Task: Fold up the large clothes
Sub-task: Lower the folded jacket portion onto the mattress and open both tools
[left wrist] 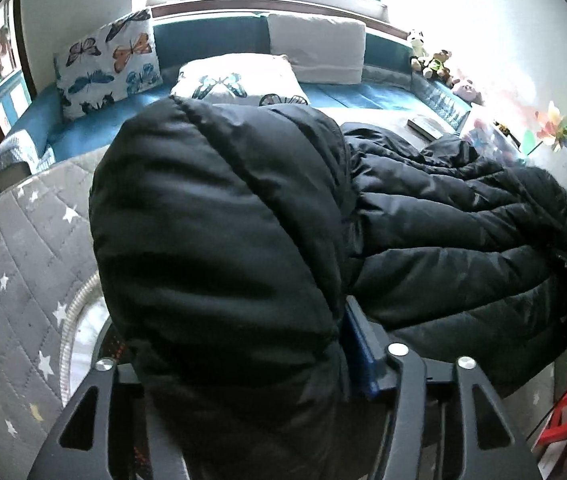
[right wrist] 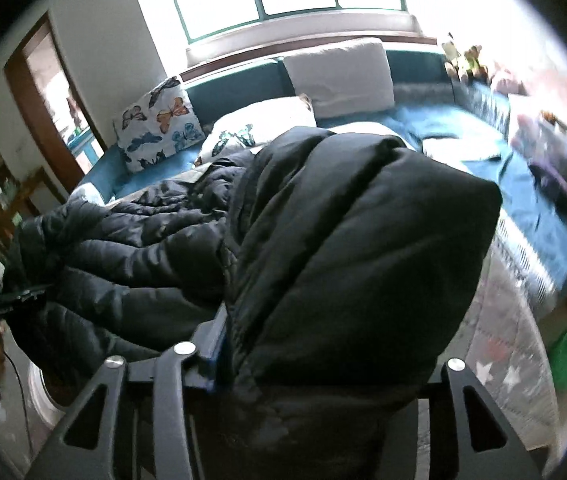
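Left wrist view: black quilted puffer jacket (left wrist: pixel 219 240) fills the frame, one thick padded fold bulging between the arms of the left gripper (left wrist: pixel 243 364). Blue pad (left wrist: pixel 357 356) lies against the right flank of that fold; the opposite finger is hidden behind fabric, so whether the claw is clamped or slack cannot be told. Rest of jacket trails rightward across the grey star-print quilted mattress cover (left wrist: pixel 15 264), near edge of the bed. Beyond the jacket: butterfly-print cushion (left wrist: pixel 107 64), white pillow (left wrist: pixel 317 48), small plush toys (left wrist: pixel 431 60) by the wall.

Right wrist view, blurred: another padded fold of the jacket sits between the arms of the right gripper (right wrist: pixel 323 356). Grip again unclear, fingertips buried in fabric. Jacket body stretches left from there.
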A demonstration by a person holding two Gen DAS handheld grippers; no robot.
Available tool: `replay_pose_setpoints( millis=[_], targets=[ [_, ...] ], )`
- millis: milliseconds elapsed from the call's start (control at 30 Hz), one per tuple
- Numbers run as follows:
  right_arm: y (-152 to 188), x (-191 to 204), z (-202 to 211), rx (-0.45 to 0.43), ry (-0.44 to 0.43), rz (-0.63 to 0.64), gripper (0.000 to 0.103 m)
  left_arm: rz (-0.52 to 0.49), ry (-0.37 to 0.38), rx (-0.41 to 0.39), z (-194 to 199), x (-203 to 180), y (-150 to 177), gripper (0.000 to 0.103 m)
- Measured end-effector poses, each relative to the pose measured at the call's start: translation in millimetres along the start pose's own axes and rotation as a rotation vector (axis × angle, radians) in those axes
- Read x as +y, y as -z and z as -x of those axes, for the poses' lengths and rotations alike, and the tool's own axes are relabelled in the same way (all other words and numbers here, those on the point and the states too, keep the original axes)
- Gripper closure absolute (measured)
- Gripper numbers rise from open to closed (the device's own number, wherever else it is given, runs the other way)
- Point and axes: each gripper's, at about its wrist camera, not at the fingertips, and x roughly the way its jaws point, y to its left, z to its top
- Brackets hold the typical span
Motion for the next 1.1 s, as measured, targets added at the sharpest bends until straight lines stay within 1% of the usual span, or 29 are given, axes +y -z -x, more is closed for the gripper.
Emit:
replay_pose_setpoints(
  millis=[33, 67, 100, 133, 167, 233, 367, 467, 567, 633, 700, 733, 867, 967, 1033, 1067, 1100],
  targets=[
    [0.0, -2.3, -1.2, 0.008, -0.001, -0.01, 0.046, 0.005, -0.006, 0.001, -3.2, -0.5, -0.6, 0.031],
    [0.9, -4.2, -4.2, 0.017, -0.001, -0.026, 0.041, 0.011, -0.011, 0.002, -4.7, 6.3, 0.2, 0.025],
    [0.9, -6.2, -5.5, 0.023, -0.001, -0.036, 0.039, 0.02, -0.01, 0.002, -6.5, 9.2, 5.4, 0.023],
    [2.2, -7.6, -8.9, 0.032, 0.001, -0.047, 0.035, 0.034, -0.008, 0.005, -10.7, 10.2, 4.2, 0.017],
    [2.1, -10.6, -10.3, 0.038, 0.0, -0.059, 0.031, 0.047, -0.007, 0.005, -10.1, 21.1, 10.3, 0.013],
    [3.2, -19.3, -11.9, 0.052, -0.01, -0.09, 0.027, 0.084, 0.011, 0.01, -12.7, 35.1, 14.2, 0.007],
    [2.7, -32.2, 0.6, 0.073, -0.064, -0.145, 0.026, 0.133, 0.073, 0.024, -8.3, 54.8, 15.4, 0.007],
    [1.6, -37.3, 18.3, 0.067, -0.057, -0.154, 0.026, 0.148, 0.088, 0.019, 5.7, 66.3, 18.7, 0.007],
    [0.5, -40.8, 36.9, 0.045, 0.005, -0.149, 0.026, 0.131, 0.052, -0.02, 25.3, 70.6, 22.0, 0.007],
    [-0.5, -41.0, 42.3, 0.034, 0.024, -0.142, 0.026, 0.113, 0.015, -0.052, 38.5, 70.8, 23.2, 0.007],
    [-2.1, -33.9, 50.8, 0.01, 0.035, -0.118, 0.026, 0.106, -0.038, -0.085, 51.8, 71.5, 22.1, 0.007],
    [-3.2, -32.6, 50.2, 0.005, 0.037, -0.112, 0.026, 0.103, -0.051, -0.1, 58.6, 72.0, 21.1, 0.007],
    [-10.8, -6.0, 46.9, -0.026, 0.022, -0.046, 0.026, 0.074, -0.065, -0.158, 84.0, 67.9, 16.4, 0.007],
    [-16.3, 15.5, 34.6, -0.028, 0.017, 0.021, 0.026, 0.03, -0.082, -0.21, 94.6, 49.3, 7.5, 0.007],
    [-15.7, 22.8, 25.7, -0.017, 0.012, 0.041, 0.026, 0.004, -0.061, -0.23, 97.1, 38.3, 0.0, 0.007],
    [-18.3, 28.0, 15.6, 0.002, 0.006, 0.053, 0.026, -0.01, -0.041, -0.238, 97.8, 32.6, -3.8, 0.009],
    [-17.3, 29.9, 12.1, 0.009, 0.003, 0.056, 0.026, -0.023, -0.021, -0.242, 97.2, 27.7, -7.7, 0.01]
  ],
)
